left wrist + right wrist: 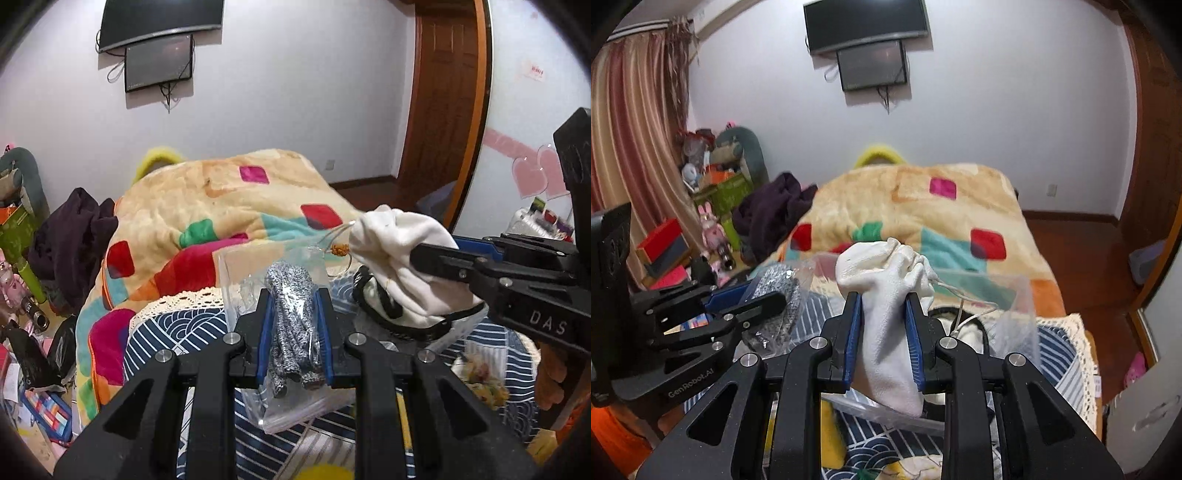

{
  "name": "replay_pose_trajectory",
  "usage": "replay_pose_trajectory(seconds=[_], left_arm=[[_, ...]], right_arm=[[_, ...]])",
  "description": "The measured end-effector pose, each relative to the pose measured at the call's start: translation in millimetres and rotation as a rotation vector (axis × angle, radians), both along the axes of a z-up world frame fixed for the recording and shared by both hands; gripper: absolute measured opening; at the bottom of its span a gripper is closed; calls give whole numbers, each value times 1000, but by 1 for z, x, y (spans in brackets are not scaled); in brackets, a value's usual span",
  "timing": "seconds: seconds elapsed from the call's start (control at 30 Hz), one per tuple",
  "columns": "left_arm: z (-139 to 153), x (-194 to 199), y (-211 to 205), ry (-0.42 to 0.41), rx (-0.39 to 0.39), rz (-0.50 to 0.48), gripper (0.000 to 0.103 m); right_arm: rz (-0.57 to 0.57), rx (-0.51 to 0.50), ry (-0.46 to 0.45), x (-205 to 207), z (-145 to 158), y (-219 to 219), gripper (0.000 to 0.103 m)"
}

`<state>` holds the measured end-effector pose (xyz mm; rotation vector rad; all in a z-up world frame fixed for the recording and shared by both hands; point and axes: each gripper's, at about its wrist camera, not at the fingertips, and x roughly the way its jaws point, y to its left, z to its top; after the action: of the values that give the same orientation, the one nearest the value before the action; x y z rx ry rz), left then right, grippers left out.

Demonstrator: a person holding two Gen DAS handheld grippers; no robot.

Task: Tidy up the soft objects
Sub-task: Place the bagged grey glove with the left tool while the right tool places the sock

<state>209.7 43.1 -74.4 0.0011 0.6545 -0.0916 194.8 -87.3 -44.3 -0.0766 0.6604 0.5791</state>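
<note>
the left gripper points forward and level, its blue-padded fingers closed against the sides of a held item. the right gripper points forward likewise, its blue pads pressed onto a held item. seen from the left wrist, the right gripper enters from the right, angled leftward. seen from the right wrist, the left gripper lies at left, angled rightward.

Two claws, one white glove, one speckled grey glove, two clear bags, two wall screens.
</note>
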Motion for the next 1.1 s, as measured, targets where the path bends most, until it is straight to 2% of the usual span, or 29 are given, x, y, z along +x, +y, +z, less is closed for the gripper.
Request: replay_pose_trajectory(seconds=[0.17,0.33,0.5,0.6,0.67,0.77,0.93,1.0,1.1], left_arm=[[-18,13,-8,50,60,-9,22],[-31,21,-14,79,111,-10,22],[-34,23,-11,95,95,-7,22],[-33,22,-10,96,93,-4,27],[-31,20,-10,93,88,-6,35],[-27,13,-9,77,85,-8,42],[-13,-4,-4,52,34,-20,46],[-5,-11,-2,28,21,-18,50],[6,-24,-1,-13,13,-16,54]], right_arm=[[10,-51,83,15,-20,4,22],[28,-93,127,23,-33,9,21],[46,-144,144,20,-42,15,22],[52,-167,138,17,-42,17,22],[50,-171,137,18,-41,16,23],[53,-162,150,19,-38,13,23],[57,-120,144,13,-26,3,24],[53,-107,122,8,-19,-1,26],[38,-79,81,-1,-8,-8,39]])
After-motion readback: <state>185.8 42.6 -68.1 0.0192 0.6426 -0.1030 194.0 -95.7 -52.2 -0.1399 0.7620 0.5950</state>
